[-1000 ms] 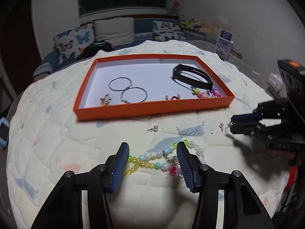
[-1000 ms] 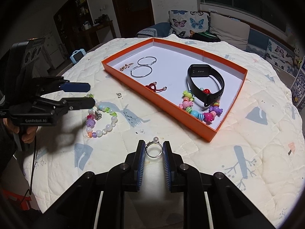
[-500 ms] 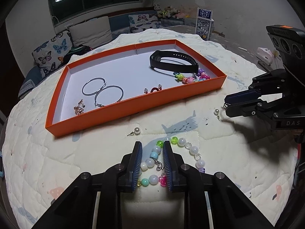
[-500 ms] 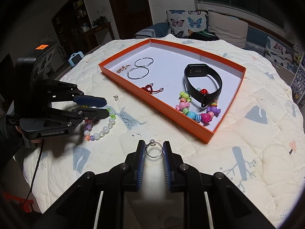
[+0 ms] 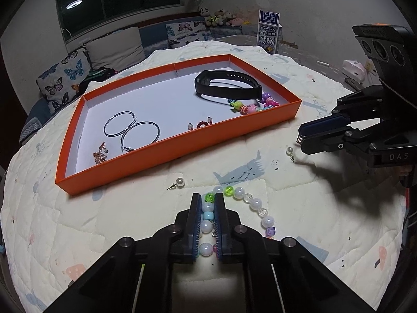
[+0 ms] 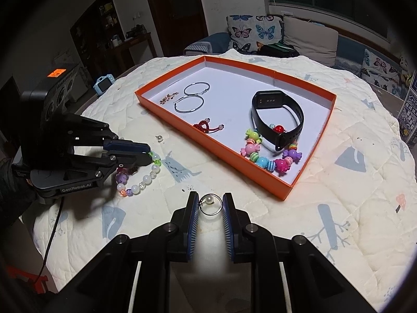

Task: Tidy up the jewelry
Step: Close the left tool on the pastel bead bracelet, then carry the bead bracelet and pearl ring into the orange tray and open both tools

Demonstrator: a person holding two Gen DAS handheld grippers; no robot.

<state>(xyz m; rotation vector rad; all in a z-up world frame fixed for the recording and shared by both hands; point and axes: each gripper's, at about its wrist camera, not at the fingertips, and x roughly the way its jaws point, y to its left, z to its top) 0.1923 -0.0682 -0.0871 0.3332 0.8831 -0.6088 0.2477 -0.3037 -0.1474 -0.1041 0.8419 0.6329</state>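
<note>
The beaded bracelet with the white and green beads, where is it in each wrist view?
Left wrist view: beaded bracelet at bottom centre, clamped between the left gripper fingers.
Right wrist view: at left, pinched by the left gripper.
Shared landmark: the orange tray, just beyond it.

Quilted cream bedcover, orange tray, two pearl stud earrings, beaded bracelet lying on it

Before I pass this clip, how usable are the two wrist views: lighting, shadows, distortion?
Left wrist view: sharp, but fisheye bends the orange tray; the right gripper throws a hard shadow on the quilt; a ceiling lamp reflects in the window. Right wrist view: heavy dark vignette, dim room behind, yet the ring and beaded bracelet read clearly.
</note>
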